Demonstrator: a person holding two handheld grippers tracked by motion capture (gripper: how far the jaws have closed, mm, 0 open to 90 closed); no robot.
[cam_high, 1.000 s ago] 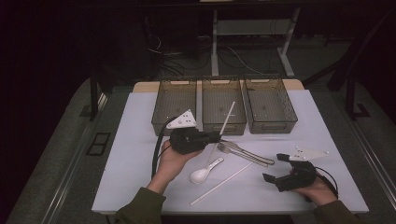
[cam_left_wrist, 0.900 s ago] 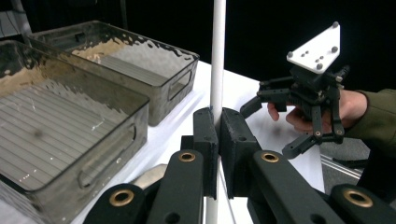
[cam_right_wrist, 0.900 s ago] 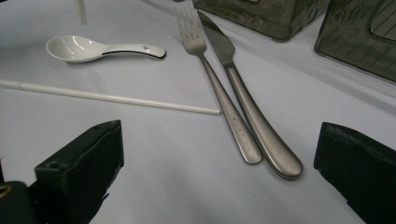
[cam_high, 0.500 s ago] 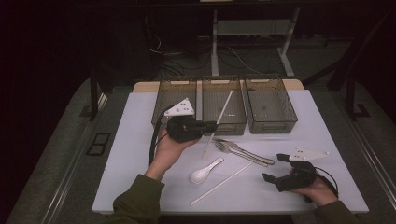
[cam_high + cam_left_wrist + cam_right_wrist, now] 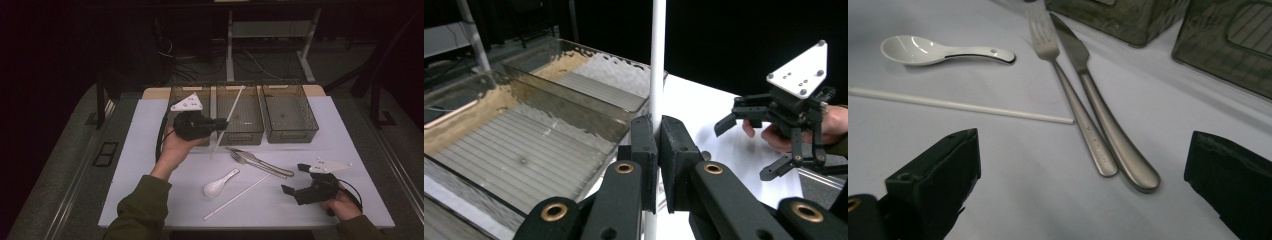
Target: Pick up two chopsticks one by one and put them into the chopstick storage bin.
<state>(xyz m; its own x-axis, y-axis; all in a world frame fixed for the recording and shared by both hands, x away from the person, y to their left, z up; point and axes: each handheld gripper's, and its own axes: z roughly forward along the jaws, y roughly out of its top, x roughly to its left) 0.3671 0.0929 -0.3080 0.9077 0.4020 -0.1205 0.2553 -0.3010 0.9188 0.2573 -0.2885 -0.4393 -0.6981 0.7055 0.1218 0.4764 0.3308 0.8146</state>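
My left gripper (image 5: pixel 220 123) is shut on a thin white stick (image 5: pixel 229 116), held in the air at the front of the middle bin (image 5: pixel 242 136). The stick tilts, with its upper end over that bin and its lower end above the table. In the left gripper view the pads (image 5: pixel 644 145) clamp the stick (image 5: pixel 657 65), which stands upright across the frame. My right gripper (image 5: pixel 294 178) rests near the table's front right, open with nothing between its jaws. In the right gripper view a fork (image 5: pixel 1073 100) and knife (image 5: pixel 1108 125) lie just beyond that gripper (image 5: pixel 1083 150).
Three clear bins stand in a row at the back: left (image 5: pixel 180 90), middle, right (image 5: pixel 292 135). On the white mat lie a white spoon (image 5: pixel 219 184), a second white stick (image 5: pixel 237 197), the fork (image 5: pixel 250 161) and the knife (image 5: pixel 267 164).
My left hand has risen and moved away from me toward the bins, carrying the white stick. The right hand and the cutlery on the table have stayed put.
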